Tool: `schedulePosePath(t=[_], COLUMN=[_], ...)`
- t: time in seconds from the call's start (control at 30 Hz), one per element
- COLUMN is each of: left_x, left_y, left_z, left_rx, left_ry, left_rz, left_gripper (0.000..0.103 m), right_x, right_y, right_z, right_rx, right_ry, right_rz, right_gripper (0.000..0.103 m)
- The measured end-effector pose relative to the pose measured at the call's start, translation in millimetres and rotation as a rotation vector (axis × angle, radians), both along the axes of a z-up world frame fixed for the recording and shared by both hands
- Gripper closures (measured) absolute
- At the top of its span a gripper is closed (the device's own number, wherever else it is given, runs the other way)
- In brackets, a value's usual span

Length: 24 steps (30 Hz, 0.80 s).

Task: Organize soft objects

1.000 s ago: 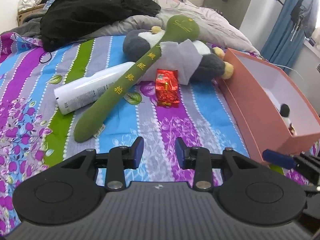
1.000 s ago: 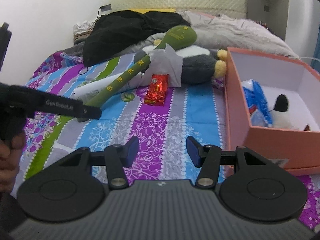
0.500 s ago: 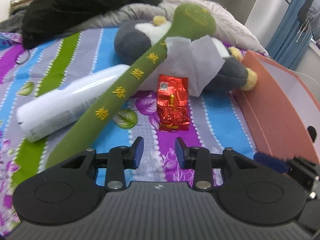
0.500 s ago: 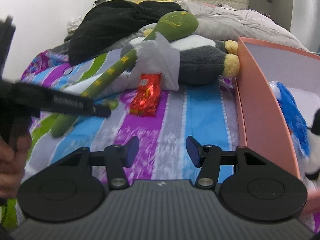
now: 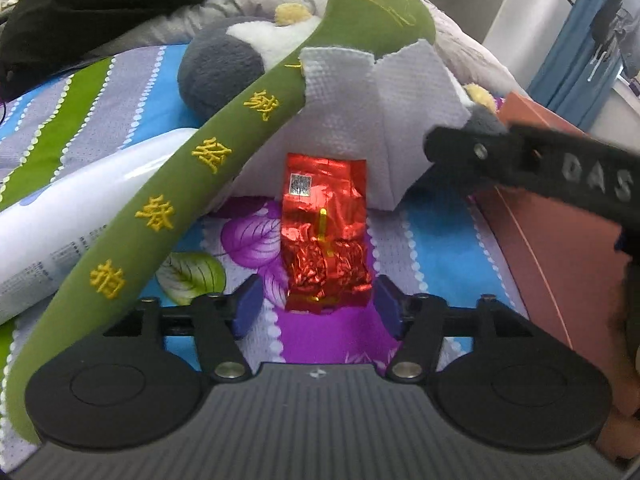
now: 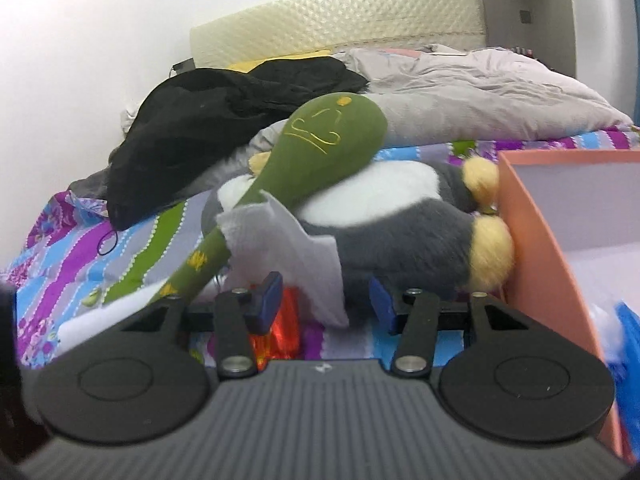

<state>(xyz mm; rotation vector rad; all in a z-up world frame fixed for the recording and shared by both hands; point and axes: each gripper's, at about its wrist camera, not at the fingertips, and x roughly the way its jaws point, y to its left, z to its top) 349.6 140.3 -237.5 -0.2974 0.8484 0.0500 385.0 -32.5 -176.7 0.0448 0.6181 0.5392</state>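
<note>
A red foil packet (image 5: 325, 232) lies on the striped bedspread. My left gripper (image 5: 316, 307) is open, its fingertips either side of the packet's near end. A long green plush stick (image 5: 192, 184) leans across a grey and white plush penguin (image 6: 400, 220), with a white tissue (image 5: 376, 120) draped on them. My right gripper (image 6: 324, 300) is open, close in front of the tissue (image 6: 292, 256) and the penguin; the packet (image 6: 280, 332) shows below its left finger. The right gripper's arm (image 5: 540, 164) crosses the left wrist view.
A pink box (image 6: 536, 240) stands at the right with a blue and white item (image 6: 624, 332) inside. A white tube (image 5: 60, 216) lies left under the green stick. Black clothing (image 6: 224, 108) and a grey duvet (image 6: 480, 92) lie at the head of the bed.
Both grippers have moved forward toward the toys. The left gripper has opened wider and now brackets the red packet. The right gripper has come up close to the tissue and penguin.
</note>
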Motion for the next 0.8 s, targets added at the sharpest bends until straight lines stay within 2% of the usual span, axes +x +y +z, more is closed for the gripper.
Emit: schedulePosePath(t=[0.1, 0.17, 0.23, 0.27, 0.33, 0.37, 0.57, 0.8], left_x=[5, 8, 10, 12, 15, 16, 10, -29], left_y=[-4, -7, -12, -15, -20, -21, -16, -12], left_z=[-4, -6, -8, -9, -11, -11, -4, 12], left_rx=[0.021, 0.044, 0.065, 0.087, 0.121, 0.122, 0.073, 0.037], left_ry=[-0.021, -0.027, -0.038, -0.037, -0.032, -0.033, -0.017, -0.007], left_rz=[0.005, 0.006, -0.002, -0.006, -0.002, -0.003, 0.023, 0.053], left_gripper=[0.032, 0.032, 0.032, 0.033, 0.036, 0.042, 0.045, 0.045], right_x=[8, 13, 16, 17, 18, 17, 1, -32], right_y=[7, 10, 12, 12, 11, 9, 3, -10], right_z=[-4, -7, -9, -9, -9, -9, 1, 12], right_rx=[-0.017, -0.032, -0.038, -0.037, -0.039, -0.041, -0.060, -0.104], right_ry=[-0.014, -0.008, -0.001, 0.008, 0.024, 0.019, -0.007, -0.030], right_rz=[0.005, 0.010, 0.036, 0.040, 0.035, 0.034, 0.032, 0.028], right_gripper=[0.058, 0.070, 0.076, 0.084, 0.094, 0.096, 0.098, 0.098])
